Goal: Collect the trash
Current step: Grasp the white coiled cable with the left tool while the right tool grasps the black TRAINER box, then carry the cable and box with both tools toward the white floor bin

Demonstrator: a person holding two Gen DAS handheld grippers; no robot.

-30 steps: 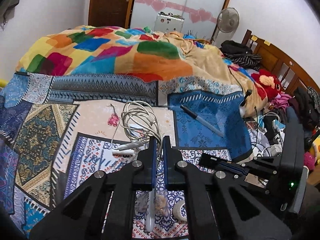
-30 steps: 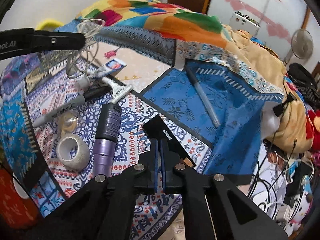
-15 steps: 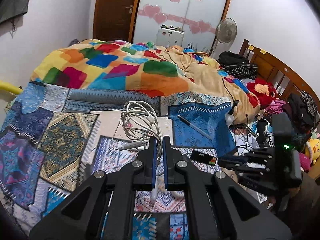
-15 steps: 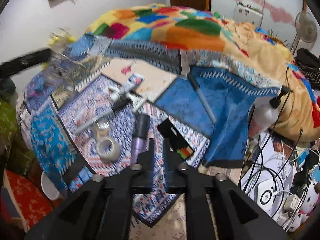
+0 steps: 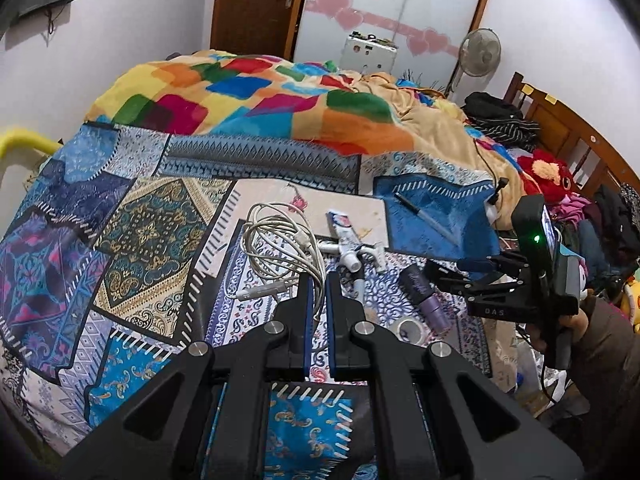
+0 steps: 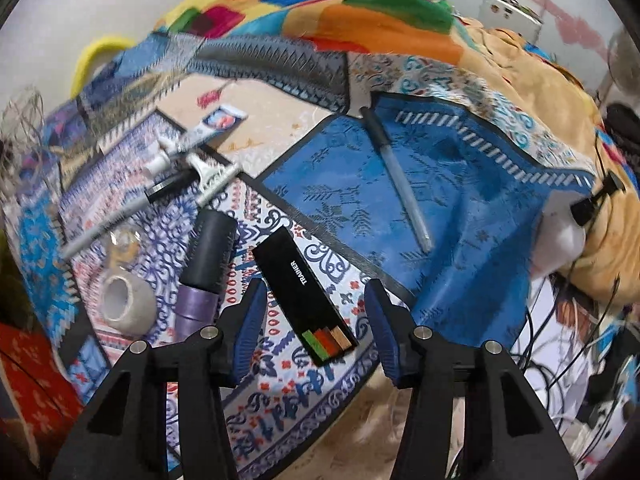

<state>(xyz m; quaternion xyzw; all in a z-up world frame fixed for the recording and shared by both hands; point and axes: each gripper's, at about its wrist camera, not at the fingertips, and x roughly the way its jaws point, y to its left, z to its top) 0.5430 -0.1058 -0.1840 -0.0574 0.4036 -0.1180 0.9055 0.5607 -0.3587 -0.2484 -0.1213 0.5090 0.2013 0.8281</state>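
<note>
Left wrist view: our left tongs (image 5: pixel 317 300) pinch a coiled white cable (image 5: pixel 280 248) above the patterned bedspread (image 5: pixel 152 232). Our right tongs (image 6: pixel 316 320), jaws just opening, stand apart over a flat black box (image 6: pixel 296 280) lying on the bed beside a purple cylinder (image 6: pixel 204 272), a tape roll (image 6: pixel 128 304) and a grey pen (image 6: pixel 400 184).

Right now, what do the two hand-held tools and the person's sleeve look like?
Both are matte black plastic with angular, cut-out arms and silver round screws. The left tool and the right tool have blue pads inside the fingers. From the left view, the right tool carries a small green light and white lettering on its body. The sleeve is dark brown.
</note>
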